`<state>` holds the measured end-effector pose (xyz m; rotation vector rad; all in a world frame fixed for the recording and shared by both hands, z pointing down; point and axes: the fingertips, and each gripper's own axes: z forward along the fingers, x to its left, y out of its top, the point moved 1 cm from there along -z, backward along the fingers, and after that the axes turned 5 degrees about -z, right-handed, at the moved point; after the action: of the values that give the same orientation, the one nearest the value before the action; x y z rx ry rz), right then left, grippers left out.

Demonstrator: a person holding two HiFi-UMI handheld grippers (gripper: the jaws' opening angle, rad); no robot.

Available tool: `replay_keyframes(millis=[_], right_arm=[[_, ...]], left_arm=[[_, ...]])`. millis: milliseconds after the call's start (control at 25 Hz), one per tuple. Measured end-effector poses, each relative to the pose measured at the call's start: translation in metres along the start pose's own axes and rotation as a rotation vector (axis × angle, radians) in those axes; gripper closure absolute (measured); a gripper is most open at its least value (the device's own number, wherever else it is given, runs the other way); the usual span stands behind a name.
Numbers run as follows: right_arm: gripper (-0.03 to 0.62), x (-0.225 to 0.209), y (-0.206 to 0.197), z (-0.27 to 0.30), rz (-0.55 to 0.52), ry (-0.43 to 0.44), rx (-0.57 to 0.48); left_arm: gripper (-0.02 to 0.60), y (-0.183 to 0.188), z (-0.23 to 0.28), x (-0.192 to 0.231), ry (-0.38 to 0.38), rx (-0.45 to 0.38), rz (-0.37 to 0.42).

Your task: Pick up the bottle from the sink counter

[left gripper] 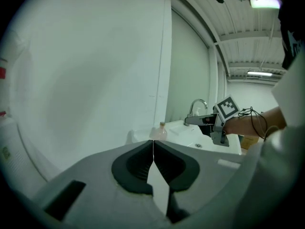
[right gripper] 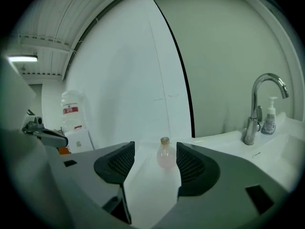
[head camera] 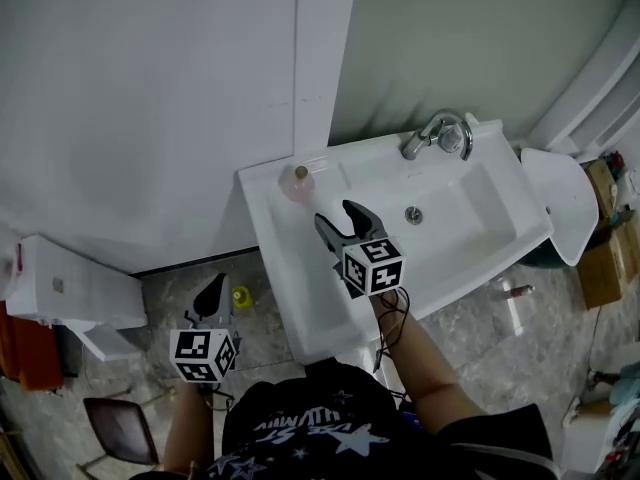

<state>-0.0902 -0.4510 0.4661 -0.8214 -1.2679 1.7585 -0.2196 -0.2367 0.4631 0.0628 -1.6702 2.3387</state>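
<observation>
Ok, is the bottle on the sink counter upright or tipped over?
Upright: the bottle stands on its base on the sink counter, narrow top pointing up.

Bare strip of white table (head camera: 275,238) lying open between the right gripper (head camera: 336,215) with jaws spread and the small pink bottle (head camera: 299,181), white wall (head camera: 150,88) rising just behind the bottle, sink basin (head camera: 455,203) dropping away to the right, faucet (head camera: 432,134) standing well apart.

The head view is looking down on the sink counter (head camera: 290,268) while both gripper views, the right nearer, are facing the bottle (right gripper: 165,156) at its back-left corner
</observation>
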Motion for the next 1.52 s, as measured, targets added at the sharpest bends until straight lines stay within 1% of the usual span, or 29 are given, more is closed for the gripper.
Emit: replay_keyframes(millis=[320, 600, 760, 920, 1080, 1280, 1400, 1520], right_arm=[[0.341, -0.022, -0.011, 0.074, -0.051, 0.086, 0.060], [0.341, -0.028, -0.020, 0.124, -0.113, 0.131, 0.090], [0.343, -0.030, -0.027, 0.145, -0.141, 0.126, 0.106], [0.362, -0.031, -0.035, 0.157, -0.150, 0.131, 0.113], [0.373, -0.029, -0.038, 0.166, -0.182, 0.134, 0.112], [0.426, -0.028, -0.036, 0.172, -0.199, 0.112, 0.097], [0.447, -0.027, -0.034, 0.173, -0.209, 0.109, 0.094], [0.454, -0.026, -0.034, 0.170, -0.222, 0.091, 0.096]], left_arm=[[0.561, -0.002, 0.028, 0.009, 0.131, 0.021, -0.057], [0.561, -0.003, 0.043, 0.013, 0.198, 0.030, -0.078], [0.561, -0.006, 0.047, 0.016, 0.218, 0.051, -0.089], [0.561, -0.012, 0.049, 0.019, 0.233, 0.061, -0.101], [0.561, -0.018, 0.048, 0.020, 0.247, 0.070, -0.115], [0.561, -0.023, 0.044, 0.021, 0.258, 0.084, -0.129], [0.561, -0.025, 0.042, 0.022, 0.257, 0.085, -0.125], [0.561, -0.025, 0.039, 0.021, 0.255, 0.084, -0.121]])
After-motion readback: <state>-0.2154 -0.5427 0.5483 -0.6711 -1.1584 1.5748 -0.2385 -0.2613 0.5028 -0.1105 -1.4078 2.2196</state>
